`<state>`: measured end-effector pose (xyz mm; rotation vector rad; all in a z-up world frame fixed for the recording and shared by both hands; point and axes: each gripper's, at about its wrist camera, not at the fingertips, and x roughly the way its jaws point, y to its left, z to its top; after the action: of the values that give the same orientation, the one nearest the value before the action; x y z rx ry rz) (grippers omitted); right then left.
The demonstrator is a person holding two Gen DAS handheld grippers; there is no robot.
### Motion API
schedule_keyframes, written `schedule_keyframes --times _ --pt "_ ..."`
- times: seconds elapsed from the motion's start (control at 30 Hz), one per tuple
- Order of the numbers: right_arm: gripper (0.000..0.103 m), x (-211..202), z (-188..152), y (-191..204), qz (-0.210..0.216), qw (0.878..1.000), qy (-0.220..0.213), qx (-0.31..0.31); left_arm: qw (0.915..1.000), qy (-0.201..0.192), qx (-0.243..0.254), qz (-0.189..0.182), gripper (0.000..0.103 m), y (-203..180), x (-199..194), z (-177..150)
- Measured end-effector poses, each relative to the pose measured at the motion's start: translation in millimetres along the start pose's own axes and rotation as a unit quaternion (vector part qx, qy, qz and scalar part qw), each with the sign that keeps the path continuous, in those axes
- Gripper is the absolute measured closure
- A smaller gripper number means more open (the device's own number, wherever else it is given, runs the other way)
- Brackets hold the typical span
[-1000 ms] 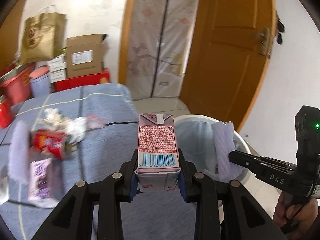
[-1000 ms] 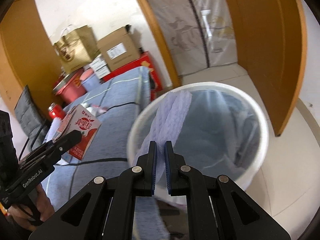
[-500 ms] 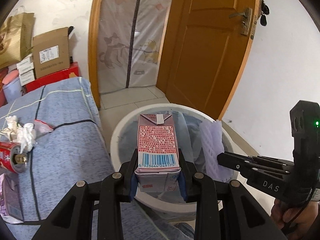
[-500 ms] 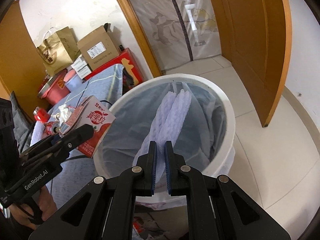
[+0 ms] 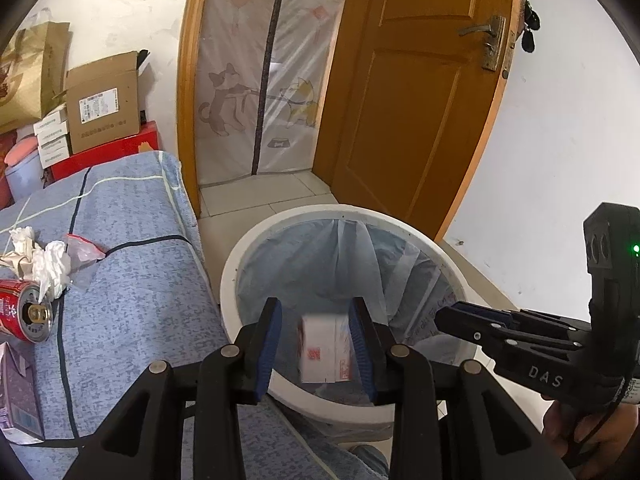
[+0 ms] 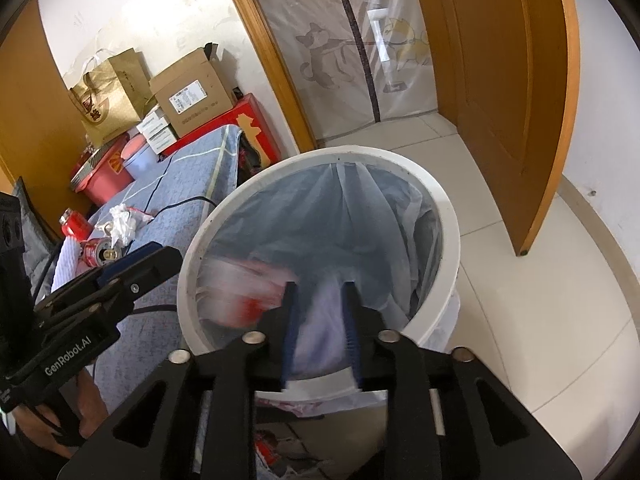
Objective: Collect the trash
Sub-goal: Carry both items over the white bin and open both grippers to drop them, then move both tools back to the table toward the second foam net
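Both the left gripper [image 5: 316,344] and right gripper [image 6: 320,332] have just released, jaws parted on nothing, the light, stiff carton [image 5: 325,350] blurred low-centre inside the bin [image 5: 280,216]; the crushable can [image 5: 25,312], left edge, wants a mid-body grip.

Both grippers are built from matte black plastic links, pinned with round silver screws. Blue ribbed pads [image 5: 269,350] are fitted inside the fingers. "DAS" is printed white on the right gripper [image 5: 460,318]; a green LED is lit on its housing. "GenRobot.AI" is printed on the left gripper [image 6: 136,258].
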<state>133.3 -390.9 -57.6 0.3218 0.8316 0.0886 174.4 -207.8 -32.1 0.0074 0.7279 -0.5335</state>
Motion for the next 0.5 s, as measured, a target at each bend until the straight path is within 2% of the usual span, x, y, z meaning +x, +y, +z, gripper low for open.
schedule_keyframes --times 0.23,0.5 --pt "0.075 -13.2 -0.9 4.4 0.009 1.0 -0.02 -0.004 0.9998 -0.014 -0.013 0.0 0.068 6.1 -17.6 -0.7" --pt "0.075 -25.8 -5.3 26.0 0.033 0.998 -0.032 -0.031 0.9989 -0.027 -0.032 0.023 0.068 18.7 -44.4 -12.4"
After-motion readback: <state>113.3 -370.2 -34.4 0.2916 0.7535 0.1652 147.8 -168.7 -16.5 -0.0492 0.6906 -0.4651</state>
